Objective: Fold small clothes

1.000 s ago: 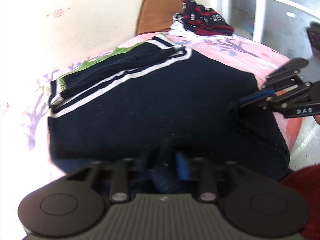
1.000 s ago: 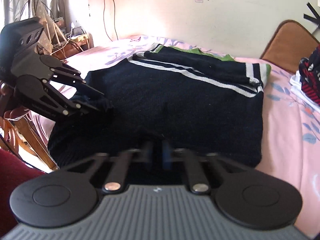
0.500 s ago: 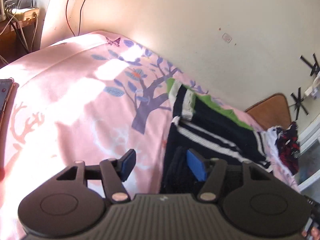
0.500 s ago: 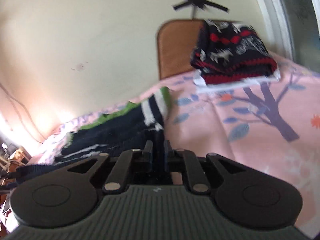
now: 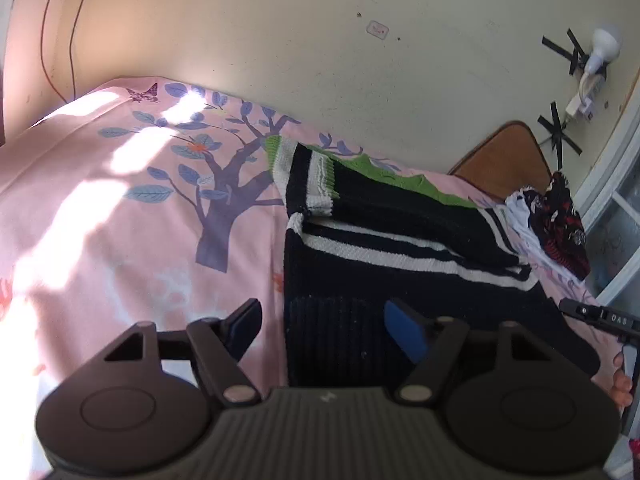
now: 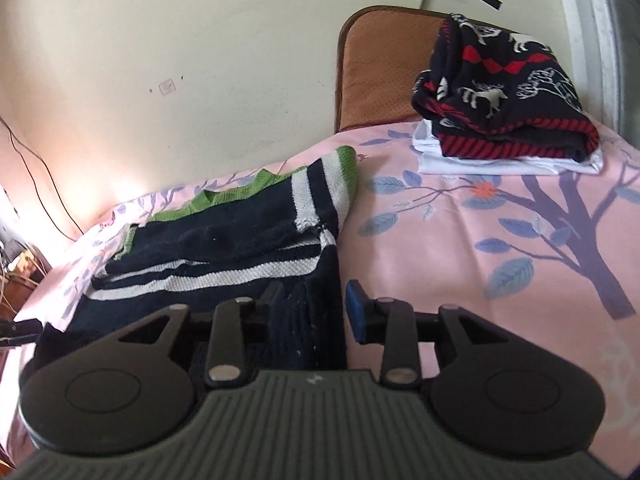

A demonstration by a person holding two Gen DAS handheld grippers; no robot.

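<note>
Left wrist: sweater (image 5: 400, 280) edge btwn opening left hand-held gripper (image 5: 326, 330) fingers.

Daylight bright; I see blown-out sun patches on sheet (image 5: 80, 208), wall (image 6: 120, 184) glare, fisheye edge bending, focus sharp.

A folded dark knitted sweater with white stripes and green trim (image 6: 224, 248) lies on the pink tree-printed bedsheet (image 6: 500, 240), its far edge near the cream wall (image 6: 160, 40). To its right in the right wrist view, well apart, a folded dark red-patterned sweater (image 6: 500, 88) sits on folded white cloth (image 6: 500, 164). Behind that stack a brown padded board (image 6: 372, 68) stands against the wall.
</note>
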